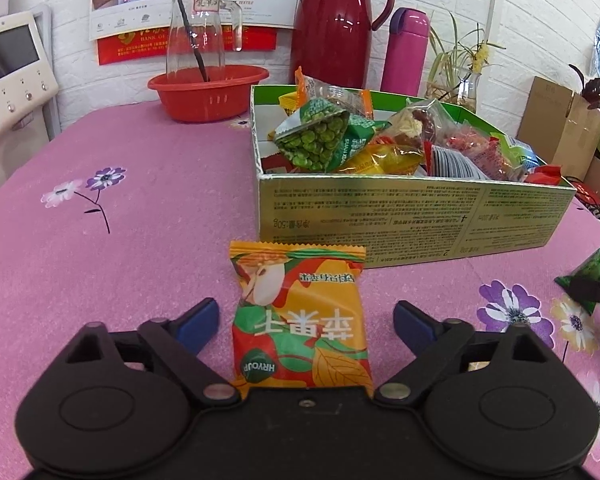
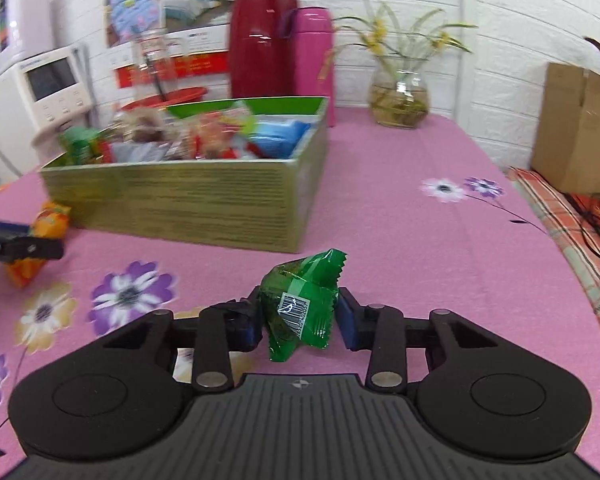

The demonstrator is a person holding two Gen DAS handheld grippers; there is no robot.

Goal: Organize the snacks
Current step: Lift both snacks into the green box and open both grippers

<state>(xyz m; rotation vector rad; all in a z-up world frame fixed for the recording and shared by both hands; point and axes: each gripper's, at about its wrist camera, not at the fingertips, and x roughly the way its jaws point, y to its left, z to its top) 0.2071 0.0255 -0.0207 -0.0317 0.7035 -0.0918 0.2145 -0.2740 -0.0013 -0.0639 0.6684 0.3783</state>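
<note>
Pickup step, both packets lying before snack box (image 1: pixel 412 216). Left gripper (image 1: pixel 306 320) fingers spread around orange packet (image 1: pixel 300 320); right gripper (image 2: pixel 300 320) fingers pinching green packet (image 2: pixel 300 312). Next: left closes, both lift into box.

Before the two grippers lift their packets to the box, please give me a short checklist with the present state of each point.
1. Orange packet lies between the left gripper fingers: ok.
2. Left pads pressing on it: not ok, gaps on both sides.
3. Right gripper pads against the green packet: ok.
4. Green packet off the table: cannot tell.
5. Box open on top: ok.
6. Free room inside the box: cannot tell, snacks piled high.
</note>
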